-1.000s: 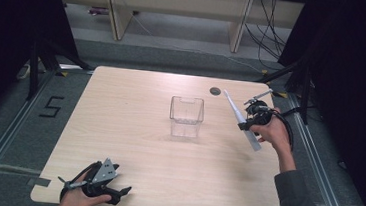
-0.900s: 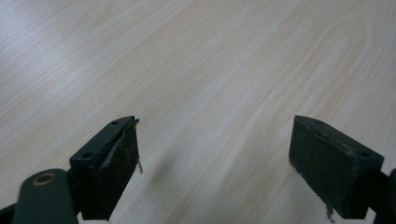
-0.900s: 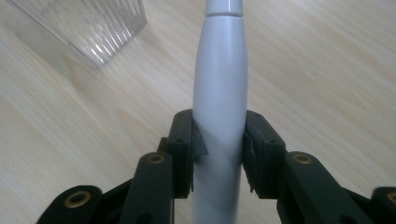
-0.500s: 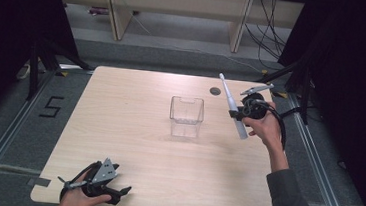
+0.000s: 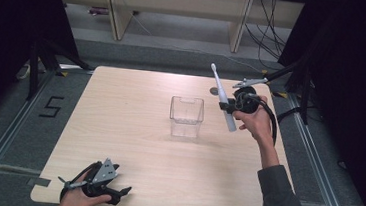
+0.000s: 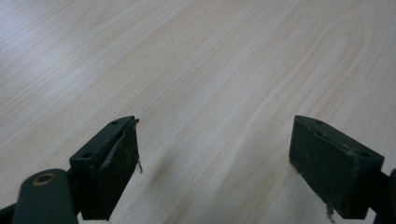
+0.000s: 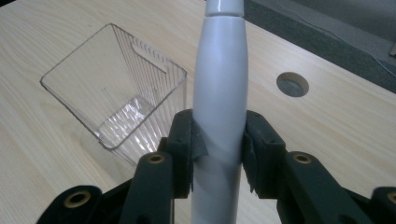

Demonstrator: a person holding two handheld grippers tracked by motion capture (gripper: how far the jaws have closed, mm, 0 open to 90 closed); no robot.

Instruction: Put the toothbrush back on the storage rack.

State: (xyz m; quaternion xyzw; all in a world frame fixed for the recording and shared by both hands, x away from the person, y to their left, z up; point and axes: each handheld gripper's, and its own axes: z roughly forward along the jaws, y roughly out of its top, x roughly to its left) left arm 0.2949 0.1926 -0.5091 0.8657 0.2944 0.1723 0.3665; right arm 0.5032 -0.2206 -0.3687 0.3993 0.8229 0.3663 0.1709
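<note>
Your right gripper holds the toothbrush above the table, right of the central bin; a hole lies behind it. Your left gripper rests at the near-left corner.

Right gripper raised, clamped (left gripper agape)

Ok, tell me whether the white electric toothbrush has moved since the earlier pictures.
Yes. The white electric toothbrush, clamped in the right hand-held gripper, has risen and moved left toward the clear plastic container.

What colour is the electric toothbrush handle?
White, seen best in the right gripper view: electric toothbrush handle.
</note>
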